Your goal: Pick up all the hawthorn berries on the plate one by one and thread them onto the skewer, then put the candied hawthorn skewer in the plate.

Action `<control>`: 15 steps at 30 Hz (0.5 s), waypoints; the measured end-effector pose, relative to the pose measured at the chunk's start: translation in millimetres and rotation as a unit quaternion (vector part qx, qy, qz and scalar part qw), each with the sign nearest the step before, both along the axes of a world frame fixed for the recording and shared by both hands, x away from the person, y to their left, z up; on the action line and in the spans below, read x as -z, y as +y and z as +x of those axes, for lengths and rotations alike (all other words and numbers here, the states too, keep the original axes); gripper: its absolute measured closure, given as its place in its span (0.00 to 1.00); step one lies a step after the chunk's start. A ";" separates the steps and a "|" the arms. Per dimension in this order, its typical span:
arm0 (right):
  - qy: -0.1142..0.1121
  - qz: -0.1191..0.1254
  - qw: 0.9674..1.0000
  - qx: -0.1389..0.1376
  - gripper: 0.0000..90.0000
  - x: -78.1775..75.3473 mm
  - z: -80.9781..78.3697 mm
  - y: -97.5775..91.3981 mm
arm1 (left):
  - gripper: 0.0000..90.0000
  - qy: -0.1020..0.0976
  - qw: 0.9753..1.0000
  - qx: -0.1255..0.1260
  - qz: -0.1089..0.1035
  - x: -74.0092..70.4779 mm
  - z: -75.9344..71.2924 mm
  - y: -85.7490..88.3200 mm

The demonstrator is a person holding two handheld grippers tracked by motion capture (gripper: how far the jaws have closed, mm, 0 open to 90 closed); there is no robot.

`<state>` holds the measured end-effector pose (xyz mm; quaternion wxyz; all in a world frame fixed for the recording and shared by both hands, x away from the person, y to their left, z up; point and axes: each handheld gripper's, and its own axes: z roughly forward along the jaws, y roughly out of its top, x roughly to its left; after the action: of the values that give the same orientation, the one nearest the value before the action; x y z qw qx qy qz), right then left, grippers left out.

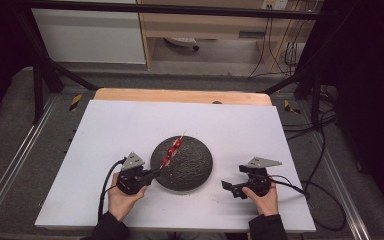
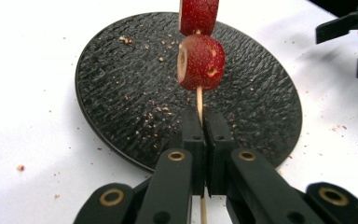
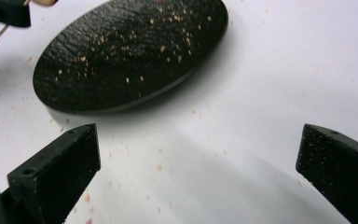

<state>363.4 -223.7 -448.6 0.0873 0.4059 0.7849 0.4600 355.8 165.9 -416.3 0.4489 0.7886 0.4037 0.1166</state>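
A round black textured plate (image 1: 192, 165) lies on the white table top. My left gripper (image 2: 203, 122) is shut on a thin wooden skewer (image 2: 199, 102) that carries red strawberry pieces (image 2: 200, 60) above the plate (image 2: 121, 93). In the high view the skewer (image 1: 172, 150) slants up over the plate's left part from the left gripper (image 1: 155, 172). My right gripper (image 1: 228, 187) rests at the plate's right, near the table's front, with its jaws wide open and nothing between them (image 3: 198, 172). The plate (image 3: 121, 56) lies ahead of it, dotted with crumbs.
Crumbs and red specks are scattered on the white sheet (image 1: 130, 125) around the plate. A wooden board edge (image 1: 180, 95) shows behind the sheet. Cables (image 1: 325, 150) trail off the table's right side. A black frame stands around the table.
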 end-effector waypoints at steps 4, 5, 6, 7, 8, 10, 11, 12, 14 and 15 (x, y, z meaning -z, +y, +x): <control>0.009 -0.013 1.000 0.005 0.01 5.0 -4.3 -10.2 | 0.98 0.004 1.000 0.002 0.010 -3.1 6.3 -3.1; 0.009 -0.016 1.000 0.005 0.01 6.2 -4.9 -12.6 | 0.98 0.004 1.000 0.003 0.012 -4.2 7.9 -3.5; 0.010 -0.018 1.000 0.007 0.01 7.0 -5.9 -14.7 | 0.98 0.004 1.000 0.002 0.011 -5.4 9.2 -4.1; 0.007 -0.020 1.000 0.006 0.01 8.0 -6.4 -16.6 | 0.98 0.007 1.000 0.002 0.012 -6.8 10.5 -4.8; 0.011 -0.018 1.000 0.009 0.01 8.3 -7.7 -17.6 | 0.98 0.006 1.000 0.002 0.013 -8.0 11.8 -5.6; 0.011 -0.020 1.000 0.007 0.01 9.5 -9.0 -20.0 | 0.98 0.004 1.000 0.003 0.020 -10.6 14.3 -7.4; 0.012 -0.021 1.000 0.008 0.01 10.1 -9.7 -21.0 | 0.98 0.005 1.000 0.003 0.022 -11.5 15.5 -8.7; 0.010 -0.022 1.000 0.008 0.01 11.0 -10.0 -22.3 | 0.98 0.006 1.000 0.006 0.023 -12.1 17.0 -9.9; 0.013 -0.022 1.000 0.011 0.01 11.7 -10.8 -24.3 | 0.98 0.008 1.000 0.005 0.029 -13.1 20.7 -11.7; 0.015 -0.020 1.000 0.014 0.01 11.9 -11.3 -25.0 | 0.98 0.008 0.999 0.003 0.033 -13.3 22.2 -12.8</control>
<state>352.1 -248.6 -460.5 0.0902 0.4219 0.7894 0.4368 378.0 153.1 -403.0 0.4197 0.8052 0.4008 0.1221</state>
